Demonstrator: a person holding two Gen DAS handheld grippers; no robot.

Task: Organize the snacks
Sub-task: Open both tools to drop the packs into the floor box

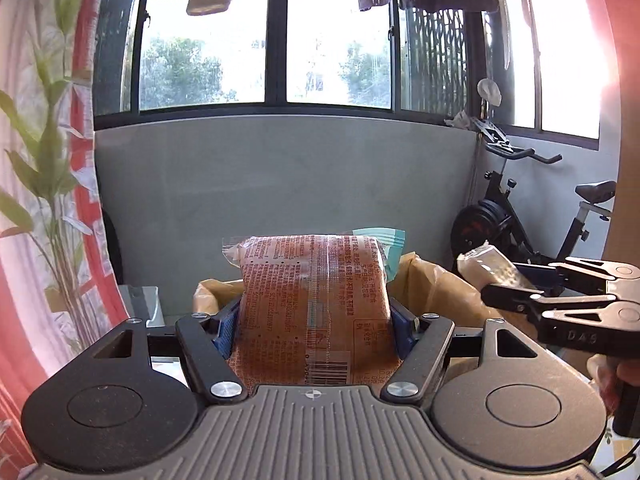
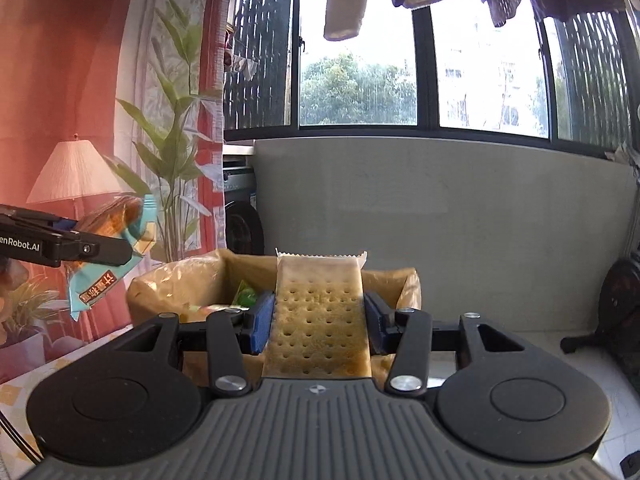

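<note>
My left gripper [image 1: 314, 320] is shut on an orange-brown bread packet [image 1: 316, 300] with a teal end, held up in the air; its blue pads press both sides. The same packet [image 2: 108, 248] and left gripper [image 2: 96, 246] show at the left of the right wrist view. My right gripper [image 2: 318, 322] is shut on a clear-wrapped cracker pack [image 2: 320, 320], also lifted. That pack [image 1: 492, 270] and the right gripper [image 1: 520, 280] appear at the right of the left wrist view. A brown paper-lined box [image 2: 400, 284] sits just beyond both, with a green snack [image 2: 245, 294] inside.
A grey low wall [image 1: 280, 184] under dark-framed windows stands behind the box. An exercise bike [image 1: 520, 216] is at the right, a leafy plant [image 2: 172, 128] and a curtain at the left. Laundry hangs overhead. A patterned tablecloth [image 2: 16, 392] shows at the lower left.
</note>
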